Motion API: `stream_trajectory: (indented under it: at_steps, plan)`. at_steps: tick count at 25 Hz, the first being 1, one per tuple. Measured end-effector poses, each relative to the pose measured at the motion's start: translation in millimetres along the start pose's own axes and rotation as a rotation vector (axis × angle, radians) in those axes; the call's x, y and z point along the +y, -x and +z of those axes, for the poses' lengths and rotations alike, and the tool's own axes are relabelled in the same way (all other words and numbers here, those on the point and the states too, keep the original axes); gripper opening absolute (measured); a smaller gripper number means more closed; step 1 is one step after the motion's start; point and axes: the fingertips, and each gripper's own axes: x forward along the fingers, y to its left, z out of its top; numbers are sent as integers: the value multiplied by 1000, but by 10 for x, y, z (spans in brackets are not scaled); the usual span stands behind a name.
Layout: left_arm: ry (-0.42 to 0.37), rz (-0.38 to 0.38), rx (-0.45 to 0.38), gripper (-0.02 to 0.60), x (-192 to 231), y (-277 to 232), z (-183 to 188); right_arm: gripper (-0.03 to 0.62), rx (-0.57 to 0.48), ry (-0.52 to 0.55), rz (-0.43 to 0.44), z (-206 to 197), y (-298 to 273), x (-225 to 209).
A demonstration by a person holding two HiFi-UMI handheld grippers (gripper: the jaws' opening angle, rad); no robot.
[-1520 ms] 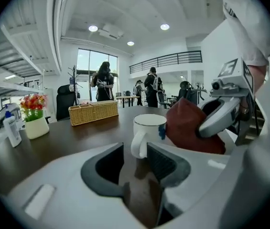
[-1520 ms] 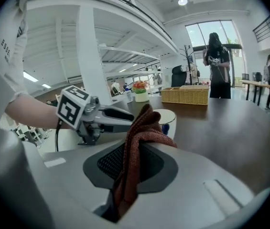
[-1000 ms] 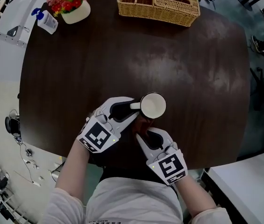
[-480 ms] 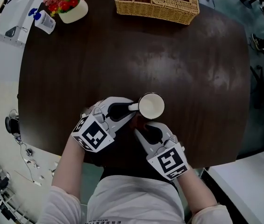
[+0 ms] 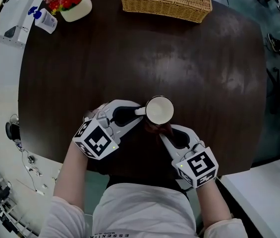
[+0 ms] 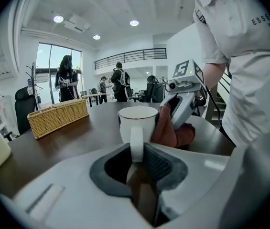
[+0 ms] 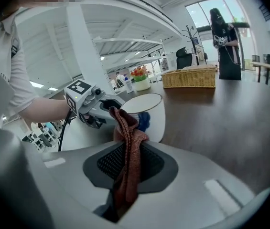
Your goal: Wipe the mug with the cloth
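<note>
A white mug [image 5: 159, 109] stands upright near the front edge of the dark table [image 5: 189, 68]. My left gripper [image 5: 136, 113] is shut on the mug's handle [image 6: 136, 144] from the left. My right gripper [image 5: 163, 131] is shut on a reddish-brown cloth [image 7: 129, 151] and holds it against the mug's near side. In the left gripper view the cloth [image 6: 173, 130] lies bunched against the mug [image 6: 137, 123] on its right. In the right gripper view the mug [image 7: 149, 113] shows behind the cloth, with a blue mark on its wall.
A wicker basket [image 5: 165, 0] sits at the table's far edge. A white pot of flowers [image 5: 70, 1] and a small bottle [image 5: 43, 20] stand at the far left corner. People stand far off across the room [image 6: 68, 78].
My right gripper has swung to the right round the mug's near side, dragging the cloth along the wall. The left gripper and mug have barely shifted.
</note>
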Motion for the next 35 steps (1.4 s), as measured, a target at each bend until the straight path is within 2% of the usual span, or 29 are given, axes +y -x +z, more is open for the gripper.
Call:
stream_trajectory:
  at_steps: [7,14,18,21,25,35]
  plan:
    - [25,18,8,75,3,4,-25,84,1,-21,-126,-43,213,-404]
    - [79,25,12,75,5,11,-9,83,-2,-10,-297,199,345,-921]
    - [96,36,18,75,12,9,-27,83,-4,44,-265,357,182,-928]
    - [107,43,27,75,12,4,-31,83,38,130,-204,335,36,-780]
    - [121,47,41,75,19,8,-38,83,94,256,-194,257,-25,-622]
    - [122,66,49,75,39,7,-37,83,95,163,-142,56,-7,-322]
